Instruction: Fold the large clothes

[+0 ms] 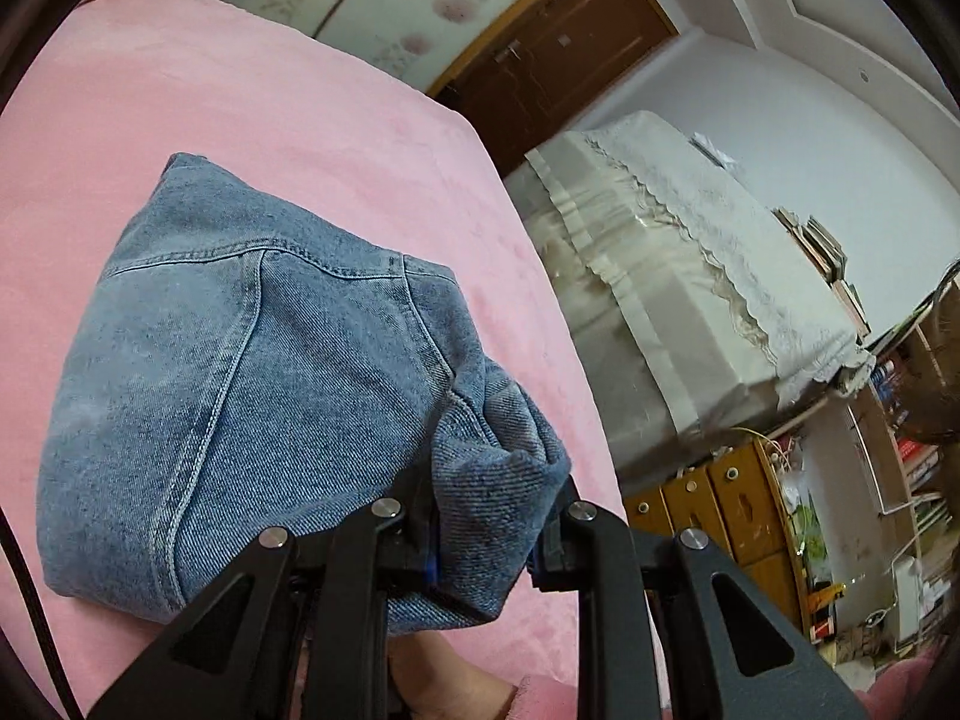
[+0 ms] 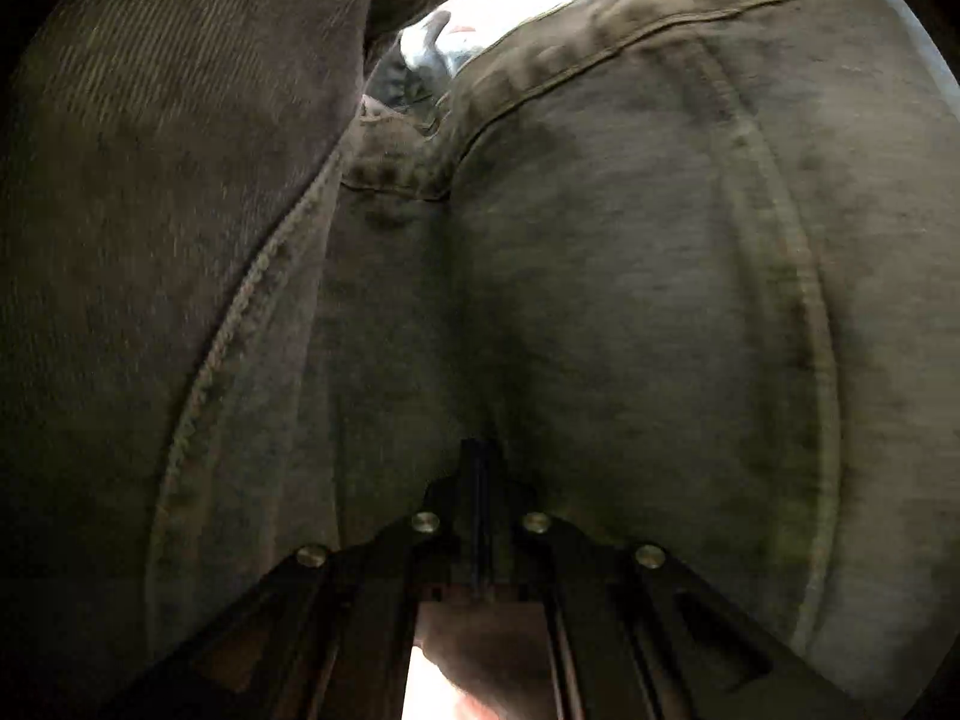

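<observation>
1. In the left wrist view, a pink plush bed cover [image 1: 198, 114] fills the frame from 7 o'clock round to 12 o'clock, with its edge curving down toward 5 o'clock
2. The blue denim garment with pale stitched seams [image 1: 240, 372] lies bunched on that pink cover, left of centre, reaching from about 11 o'clock down to 6 o'clock
3. The left black two-finger gripper [image 1: 492, 516] rises from 6 o'clock; its jaws stand only narrowly apart and pinch a thick fold of the denim at the garment's lower right corner
4. Toward 3 o'clock, well apart from the bed, a long piece of furniture under a cream lace-edged cloth [image 1: 690, 240] stands against the pale wall; a dark brown wooden door [image 1: 558, 54] sits near 1 o'clock and yellow wooden drawers [image 1: 720, 498] near 4 o'clock
5. In the right wrist view, the same denim fills almost the whole frame in deep shadow, pressed close to the lens, with a frayed seam running from 7 o'clock up toward centre
6. The right black two-finger gripper [image 2: 480, 468] enters at 6 o'clock with its jaws fully closed, tips meeting at a crease of the denim; whether cloth is caught between them I cannot tell, as the spot is dark and blurred
</observation>
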Motion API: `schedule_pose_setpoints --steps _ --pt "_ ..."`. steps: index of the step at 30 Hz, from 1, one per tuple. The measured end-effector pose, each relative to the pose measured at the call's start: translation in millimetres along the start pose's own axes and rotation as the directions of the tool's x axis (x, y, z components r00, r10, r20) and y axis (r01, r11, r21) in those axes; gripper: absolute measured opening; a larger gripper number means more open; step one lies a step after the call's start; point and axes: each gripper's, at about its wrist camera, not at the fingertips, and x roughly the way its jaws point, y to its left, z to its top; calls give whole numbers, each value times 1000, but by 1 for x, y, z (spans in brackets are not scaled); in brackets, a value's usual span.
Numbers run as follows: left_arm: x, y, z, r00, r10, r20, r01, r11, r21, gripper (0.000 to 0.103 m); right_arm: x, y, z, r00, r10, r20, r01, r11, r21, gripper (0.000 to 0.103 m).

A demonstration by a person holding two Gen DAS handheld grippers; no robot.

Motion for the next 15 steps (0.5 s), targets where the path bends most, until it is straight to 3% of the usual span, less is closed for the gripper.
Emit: schedule_pose_setpoints --steps 7,13,15 --pt "7 -10 1 1000 7 -25 -6 1000 28 18 -56 -34 8 994 -5 106 -2 998 59 0" --pt "37 -10 0 993 50 -107 -48 999 25 18 -136 -67 29 958 -82 274 65 995 73 0" --pt "48 -10 -7 991 66 -119 -61 997 47 19 -162 -78 41 944 -137 300 123 990 65 0"
